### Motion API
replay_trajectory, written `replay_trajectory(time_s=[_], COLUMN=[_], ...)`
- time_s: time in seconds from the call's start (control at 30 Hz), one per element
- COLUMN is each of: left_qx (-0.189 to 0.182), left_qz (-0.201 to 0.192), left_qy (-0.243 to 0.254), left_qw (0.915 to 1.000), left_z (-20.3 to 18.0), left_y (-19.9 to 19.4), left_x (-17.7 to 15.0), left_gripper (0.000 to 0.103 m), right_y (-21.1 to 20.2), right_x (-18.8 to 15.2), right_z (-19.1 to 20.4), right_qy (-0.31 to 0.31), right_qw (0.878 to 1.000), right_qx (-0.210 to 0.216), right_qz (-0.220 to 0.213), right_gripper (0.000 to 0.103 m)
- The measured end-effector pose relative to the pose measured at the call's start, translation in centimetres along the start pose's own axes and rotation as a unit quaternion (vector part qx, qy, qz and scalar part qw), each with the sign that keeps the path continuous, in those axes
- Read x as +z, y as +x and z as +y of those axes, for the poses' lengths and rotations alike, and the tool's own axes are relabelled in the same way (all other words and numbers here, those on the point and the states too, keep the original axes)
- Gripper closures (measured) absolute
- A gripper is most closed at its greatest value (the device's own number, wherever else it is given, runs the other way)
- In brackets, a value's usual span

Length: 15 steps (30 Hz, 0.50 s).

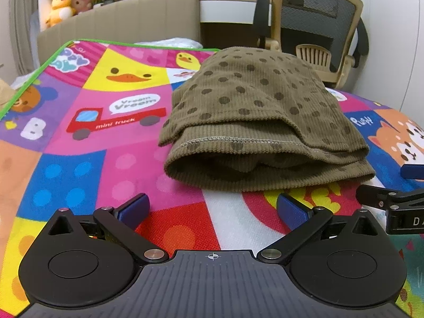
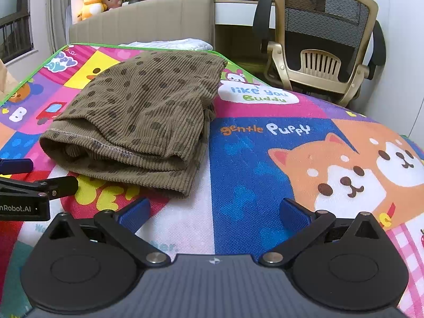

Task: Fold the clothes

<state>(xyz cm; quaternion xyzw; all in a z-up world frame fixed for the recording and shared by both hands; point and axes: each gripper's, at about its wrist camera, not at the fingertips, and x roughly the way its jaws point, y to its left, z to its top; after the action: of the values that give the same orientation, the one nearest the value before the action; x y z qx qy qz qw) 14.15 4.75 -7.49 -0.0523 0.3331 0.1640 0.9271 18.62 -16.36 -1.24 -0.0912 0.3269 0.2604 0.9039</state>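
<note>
the folded brown garment (image 1: 265, 116) is the one bulk on the play mat (image 1: 87, 143). just in front of the garment, bare mat lies under the wide-spread left gripper (image 1: 212, 209). to the garment's left a broad stretch of mat is free out to the green border. to its right, mat runs clear under the parted right gripper (image 2: 214, 212), which sits near the left one, narrowing the gap there. beyond the garment stand a beige headboard (image 1: 132, 18) and an office chair (image 2: 323, 39).
</note>
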Motion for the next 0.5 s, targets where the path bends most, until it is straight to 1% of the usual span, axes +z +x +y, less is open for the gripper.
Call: replay_trajectory(time_s=[0.5], left_qx=[-0.001], left_qz=[0.0], left_qy=[0.0], left_qw=[1.0], left_z=[0.07], left_y=[0.07], left_x=[0.05], left_gripper=[0.0], right_y=[0.0], right_x=[-0.01], right_z=[-0.02], right_qy=[0.0], right_qw=[1.0], right_qx=[0.0], right_qz=[0.0], right_gripper=[0.0])
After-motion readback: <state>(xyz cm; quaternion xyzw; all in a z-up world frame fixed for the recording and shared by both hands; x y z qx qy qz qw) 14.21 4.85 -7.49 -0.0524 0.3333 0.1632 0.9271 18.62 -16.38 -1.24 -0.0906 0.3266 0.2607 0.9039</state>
